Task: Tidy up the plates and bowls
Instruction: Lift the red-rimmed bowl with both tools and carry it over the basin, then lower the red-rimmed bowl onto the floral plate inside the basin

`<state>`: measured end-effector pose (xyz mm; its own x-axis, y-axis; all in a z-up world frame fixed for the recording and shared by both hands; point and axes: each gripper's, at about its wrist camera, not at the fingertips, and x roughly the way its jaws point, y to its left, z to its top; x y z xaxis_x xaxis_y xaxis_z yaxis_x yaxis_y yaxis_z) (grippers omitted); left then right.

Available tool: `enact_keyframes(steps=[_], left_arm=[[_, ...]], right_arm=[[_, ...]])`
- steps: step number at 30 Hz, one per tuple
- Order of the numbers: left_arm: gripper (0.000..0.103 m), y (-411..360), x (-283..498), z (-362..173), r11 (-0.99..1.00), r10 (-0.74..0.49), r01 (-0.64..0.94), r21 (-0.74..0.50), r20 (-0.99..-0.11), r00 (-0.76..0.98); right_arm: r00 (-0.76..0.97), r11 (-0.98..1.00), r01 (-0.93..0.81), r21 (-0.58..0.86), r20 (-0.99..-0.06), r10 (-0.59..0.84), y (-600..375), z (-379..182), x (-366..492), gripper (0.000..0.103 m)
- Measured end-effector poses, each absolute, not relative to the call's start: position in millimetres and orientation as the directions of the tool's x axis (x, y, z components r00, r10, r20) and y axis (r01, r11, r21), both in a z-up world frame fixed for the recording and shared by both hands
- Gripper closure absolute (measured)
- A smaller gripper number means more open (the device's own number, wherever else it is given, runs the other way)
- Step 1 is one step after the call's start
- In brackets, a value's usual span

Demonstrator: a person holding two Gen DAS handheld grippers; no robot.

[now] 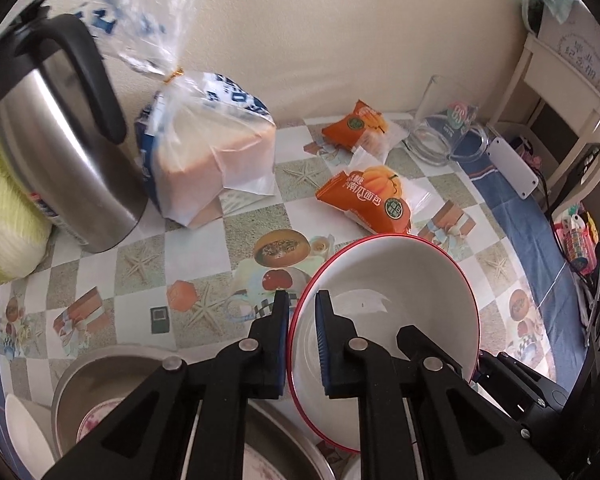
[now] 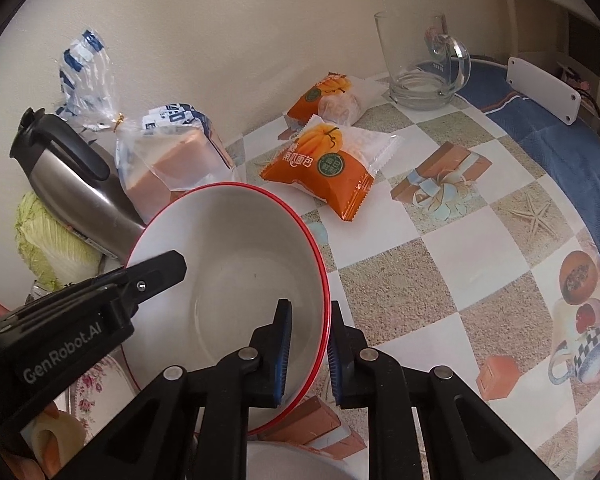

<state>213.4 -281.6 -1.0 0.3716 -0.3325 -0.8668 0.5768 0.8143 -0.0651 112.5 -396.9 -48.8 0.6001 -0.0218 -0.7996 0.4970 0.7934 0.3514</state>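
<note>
A white bowl with a red rim (image 1: pixel 396 300) is held tilted above the table. My left gripper (image 1: pixel 302 344) is shut on its left rim, one finger inside and one outside. My right gripper (image 2: pixel 309 352) is shut on the right rim of the same bowl (image 2: pixel 236 264). The left gripper's body (image 2: pixel 100 312) shows in the right wrist view across the bowl. A steel bowl (image 1: pixel 100 380) with a floral dish inside lies at lower left, beside a white plate (image 1: pixel 24 432). A floral plate (image 2: pixel 96 384) lies under the bowl.
On the patterned tablecloth (image 2: pixel 440 248) stand a steel kettle (image 1: pixel 60 140), a bagged bread loaf (image 1: pixel 208 152), two orange snack packs (image 1: pixel 364 200), a glass mug (image 2: pixel 420 64) and a cabbage (image 1: pixel 4 208). A white box (image 2: pixel 544 88) lies at the far right. The wall is behind.
</note>
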Motion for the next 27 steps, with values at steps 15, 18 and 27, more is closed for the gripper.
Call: enact_keyframes(steps=[15,18,27], left_arm=[[0.089,-167,176,42,0.924,-0.335,0.334,-0.185,-0.814,0.475],[0.09,-140,168,44,0.931,-0.345,0.283,-0.229,-0.803,0.486],[0.09,-77,147,42,0.937,-0.349,0.178,-0.3,-0.782,0.517]], right_arm=[[0.624,0.888,0.345,0.303,-0.781,0.024,-322,8,104,0.085],[0.619,0.904,0.305,0.301,-0.784,0.052,-300,16,104,0.085],[0.59,0.944,0.218,0.247,-0.804,0.074,-240,26,102,0.085]])
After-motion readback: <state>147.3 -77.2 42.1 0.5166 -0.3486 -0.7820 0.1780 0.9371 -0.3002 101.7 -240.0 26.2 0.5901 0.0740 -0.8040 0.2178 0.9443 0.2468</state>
